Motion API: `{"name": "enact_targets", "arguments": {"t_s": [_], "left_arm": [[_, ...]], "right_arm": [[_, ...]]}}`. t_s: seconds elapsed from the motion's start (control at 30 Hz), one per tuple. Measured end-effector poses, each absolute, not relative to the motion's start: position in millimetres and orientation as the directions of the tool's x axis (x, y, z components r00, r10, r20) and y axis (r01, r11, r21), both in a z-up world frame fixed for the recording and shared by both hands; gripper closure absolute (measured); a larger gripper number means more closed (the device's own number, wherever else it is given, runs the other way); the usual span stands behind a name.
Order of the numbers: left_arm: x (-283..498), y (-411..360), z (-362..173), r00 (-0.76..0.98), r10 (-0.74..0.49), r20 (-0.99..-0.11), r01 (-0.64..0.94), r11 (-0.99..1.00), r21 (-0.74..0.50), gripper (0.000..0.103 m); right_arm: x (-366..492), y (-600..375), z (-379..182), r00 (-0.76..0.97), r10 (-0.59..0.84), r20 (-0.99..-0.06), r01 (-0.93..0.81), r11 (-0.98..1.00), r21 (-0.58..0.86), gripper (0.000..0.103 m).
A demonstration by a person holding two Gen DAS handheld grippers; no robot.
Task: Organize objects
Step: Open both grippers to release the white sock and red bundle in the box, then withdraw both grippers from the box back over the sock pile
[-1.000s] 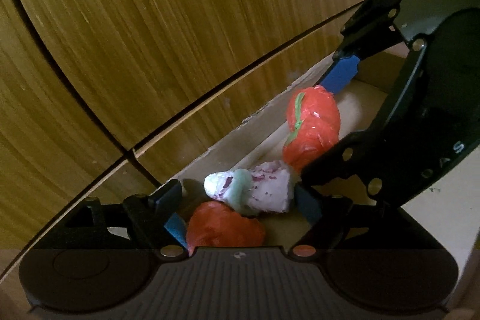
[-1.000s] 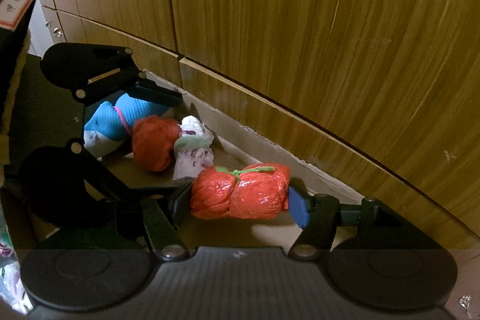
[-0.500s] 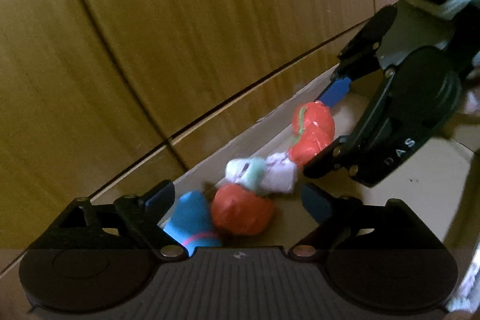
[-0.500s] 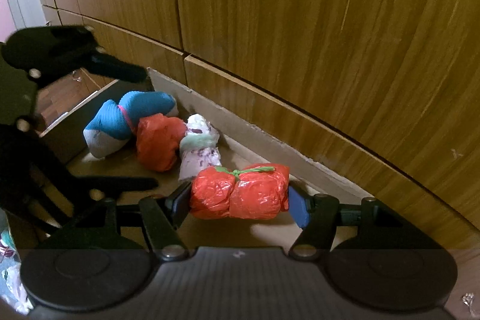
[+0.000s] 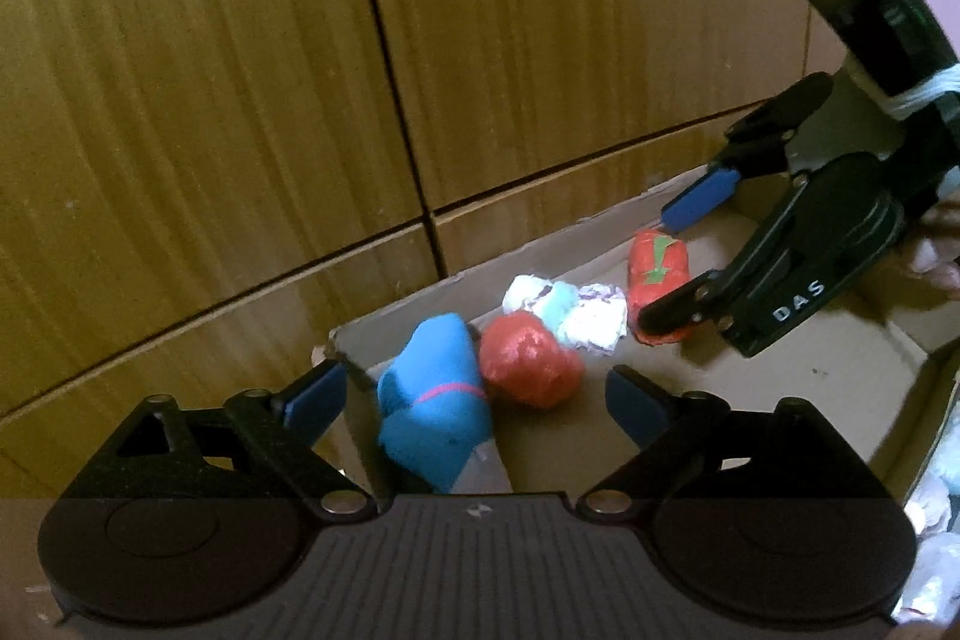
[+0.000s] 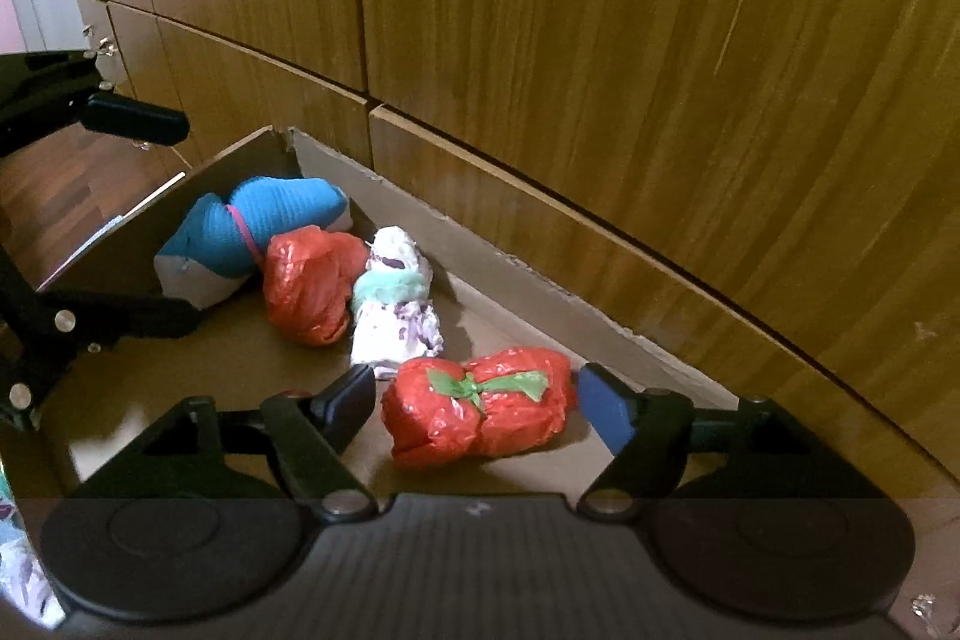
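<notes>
An open cardboard box (image 6: 480, 250) holds a row of bundles. They are a blue sock roll (image 6: 264, 220), a red bag bundle (image 6: 309, 286), a white and purple bundle (image 6: 396, 310) with a green band, and a red bundle with a green tie (image 6: 480, 418). My right gripper (image 6: 474, 394) straddles the green-tied bundle. Its jaws are opening, and a small gap shows at each pad. My left gripper (image 5: 474, 388) hovers above the blue roll (image 5: 432, 400) and the red bag (image 5: 528, 364). Its jaws are opening wide and hold nothing.
Wooden cabinet doors (image 6: 600, 40) rise right behind the box's long wall. A wood floor (image 6: 48, 196) lies left of the box. Pale plastic bags (image 5: 936, 550) sit off the box's near right corner. A person's fingers (image 5: 942, 262) show behind the right gripper (image 5: 672, 262).
My left gripper drew back and up from the bundles, bringing the blue roll into view. My right gripper's jaws parted from the green-tied red bundle, which now rests on the box floor.
</notes>
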State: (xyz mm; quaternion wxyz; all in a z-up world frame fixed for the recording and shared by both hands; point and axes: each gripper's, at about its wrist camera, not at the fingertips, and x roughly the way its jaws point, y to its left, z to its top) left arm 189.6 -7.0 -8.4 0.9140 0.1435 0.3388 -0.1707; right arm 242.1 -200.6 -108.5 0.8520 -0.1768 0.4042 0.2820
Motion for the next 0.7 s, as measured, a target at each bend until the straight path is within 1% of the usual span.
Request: {"name": "enact_targets", "arguments": {"t_s": [0.13, 0.3, 0.43, 0.53, 0.6, 0.7], "left_arm": [[180, -3, -3, 0.713, -0.213, -0.668, 0.388, 0.913, 0.124, 0.007], [158, 2, 14, 0.730, -0.215, -0.649, 0.361, 0.927, 0.100, 0.006], [124, 10, 34, 0.750, -0.207, -0.628, 0.343, 0.934, 0.101, 0.005], [95, 14, 41, 0.765, -0.215, -0.606, 0.333, 0.939, 0.087, 0.002], [76, 14, 40, 0.770, -0.209, -0.603, 0.327, 0.941, 0.091, 0.002], [43, 11, 32, 0.765, -0.209, -0.609, 0.317, 0.945, 0.074, 0.002]], "right_arm": [[228, -206, -90, 0.533, 0.338, -0.776, -0.612, 0.787, -0.078, 0.031], [190, -217, -51, 0.583, 0.353, -0.731, -0.596, 0.798, -0.090, 0.028], [144, -234, -23, 0.617, 0.363, -0.698, -0.582, 0.808, -0.093, 0.027], [108, -251, -8, 0.635, 0.371, -0.678, -0.567, 0.819, -0.083, 0.024], [83, -260, -3, 0.647, 0.372, -0.665, -0.552, 0.830, -0.073, 0.024], [52, -284, 10, 0.665, 0.395, -0.635, -0.524, 0.852, -0.019, 0.023]]}}
